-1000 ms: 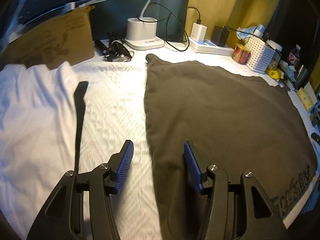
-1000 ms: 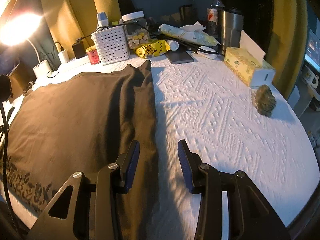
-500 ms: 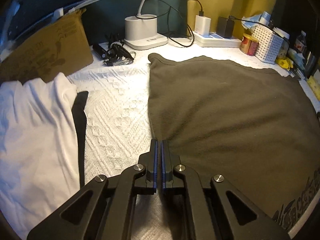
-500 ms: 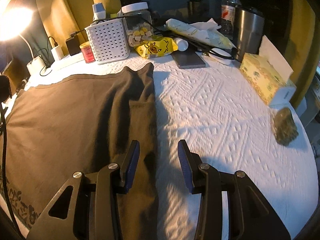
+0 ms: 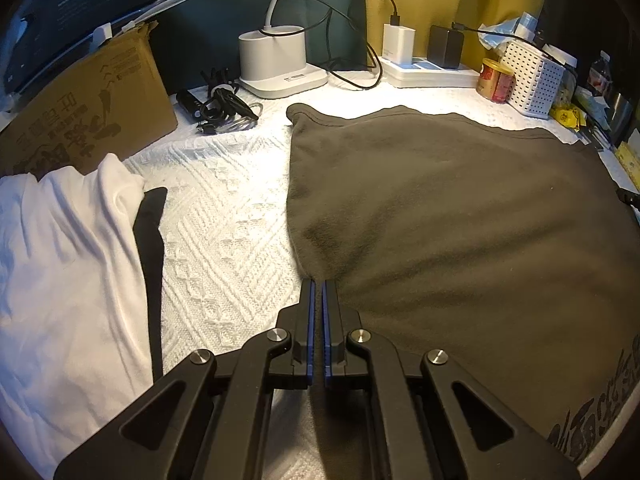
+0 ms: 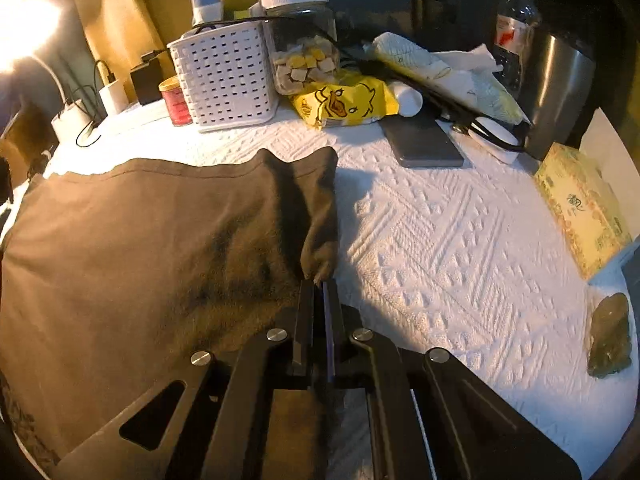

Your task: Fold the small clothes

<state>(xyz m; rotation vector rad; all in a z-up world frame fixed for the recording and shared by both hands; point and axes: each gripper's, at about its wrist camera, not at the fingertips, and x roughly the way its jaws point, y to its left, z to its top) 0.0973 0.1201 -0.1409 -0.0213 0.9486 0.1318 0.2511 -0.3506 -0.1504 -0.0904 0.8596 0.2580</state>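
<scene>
The brown garment [image 5: 460,220] lies spread on the white quilted cover [image 5: 224,240], its left edge pinched between the closed fingers of the left gripper [image 5: 319,286] and its right edge bunched and clamped in the right gripper [image 6: 319,286]. Bare cover lies open left of that edge up to the white cloth [image 5: 68,264], and right of it toward the tissue box [image 6: 580,208]. One basket [image 6: 226,76], one jar [image 6: 302,36], one lamp base [image 5: 276,58] and one cardboard box [image 5: 92,108] line the far side.

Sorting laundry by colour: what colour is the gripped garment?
Dark olive-brown garment, clearest in the left wrist view.
</scene>
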